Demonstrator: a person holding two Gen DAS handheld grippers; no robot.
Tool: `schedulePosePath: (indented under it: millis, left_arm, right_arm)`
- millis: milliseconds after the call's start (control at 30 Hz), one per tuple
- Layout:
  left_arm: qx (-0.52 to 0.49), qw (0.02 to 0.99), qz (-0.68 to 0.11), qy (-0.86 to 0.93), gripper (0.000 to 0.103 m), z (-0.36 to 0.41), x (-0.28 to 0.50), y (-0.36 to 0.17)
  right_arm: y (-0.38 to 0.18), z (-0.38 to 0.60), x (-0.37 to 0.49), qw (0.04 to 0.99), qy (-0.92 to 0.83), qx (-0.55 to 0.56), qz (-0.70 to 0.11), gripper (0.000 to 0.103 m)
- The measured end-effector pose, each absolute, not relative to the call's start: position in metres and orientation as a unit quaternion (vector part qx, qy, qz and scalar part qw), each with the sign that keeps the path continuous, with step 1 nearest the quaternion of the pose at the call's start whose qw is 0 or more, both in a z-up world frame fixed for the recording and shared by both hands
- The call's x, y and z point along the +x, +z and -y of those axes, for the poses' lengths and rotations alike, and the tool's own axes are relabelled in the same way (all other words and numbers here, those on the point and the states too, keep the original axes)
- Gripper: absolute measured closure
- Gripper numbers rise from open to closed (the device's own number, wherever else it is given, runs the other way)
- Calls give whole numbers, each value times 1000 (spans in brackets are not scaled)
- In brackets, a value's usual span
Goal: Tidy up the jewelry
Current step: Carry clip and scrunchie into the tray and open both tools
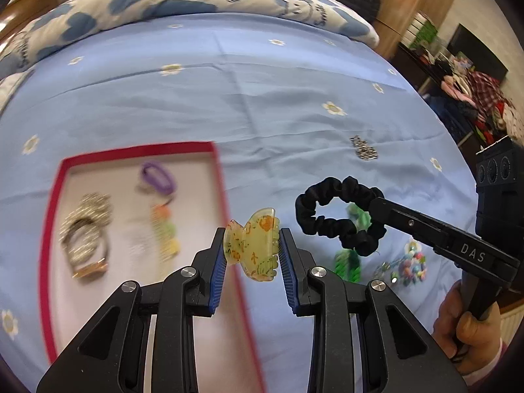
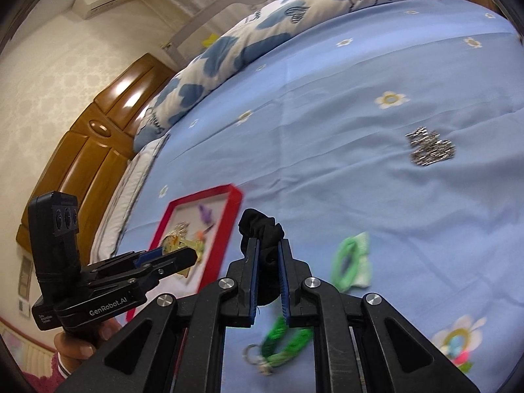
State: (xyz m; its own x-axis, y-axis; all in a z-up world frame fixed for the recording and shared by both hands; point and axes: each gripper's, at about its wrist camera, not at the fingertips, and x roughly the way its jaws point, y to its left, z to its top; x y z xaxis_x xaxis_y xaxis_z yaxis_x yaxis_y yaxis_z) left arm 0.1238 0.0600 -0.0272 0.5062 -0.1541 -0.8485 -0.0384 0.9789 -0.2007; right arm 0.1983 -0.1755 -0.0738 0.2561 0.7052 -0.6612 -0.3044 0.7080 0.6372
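My left gripper (image 1: 252,245) is shut on a yellow-green hair claw clip (image 1: 253,244) and holds it above the right edge of the red-rimmed box (image 1: 52,203). The box holds bracelets (image 1: 86,232), a purple hair tie (image 1: 158,177) and a beaded piece (image 1: 165,229). My right gripper (image 2: 268,252) is shut on a black scrunchie (image 2: 258,226), held above the blue bedsheet to the right of the box; the scrunchie also shows in the left wrist view (image 1: 337,216). The left gripper (image 2: 183,255) with the clip shows at the left of the right wrist view.
On the sheet lie a silver chain pile (image 2: 429,147), a green scrunchie (image 2: 350,258), a green braided bracelet (image 2: 281,347) and a colourful beaded piece (image 1: 409,265). A patterned duvet (image 1: 196,3) lies at the far side. Wooden furniture (image 2: 82,150) stands at the left.
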Motion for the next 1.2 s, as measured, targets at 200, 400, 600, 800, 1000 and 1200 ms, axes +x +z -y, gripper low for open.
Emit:
schedulePosePath:
  millis: [200,400,600,800,1000,1200]
  left_arm:
    - [-119,863,-492,1,74,-98,96,-28]
    - [-128,860,-493,33,74,-129,67,-36]
    - [-140,852,-501,62,74,-158,49,-50]
    - [-152,843,-507,90,74,-177,45,-63]
    - [-150,835,-520,104,74,-185,54,-80]
    - [-158,826,-530,108,74,-191,61,-92]
  right_arm:
    - [-68,145,182,754,357,196,-515,93]
    - [-64,113,167,738,385,190,-521,93]
    - [-64,79,154,722,409,179,-529,93]
    - [-70,50,145,710,423,165,-539,92]
    - [-79,28,145,708,421,138,-550,92]
    - [-86,16,149,719,405,99,-556,92]
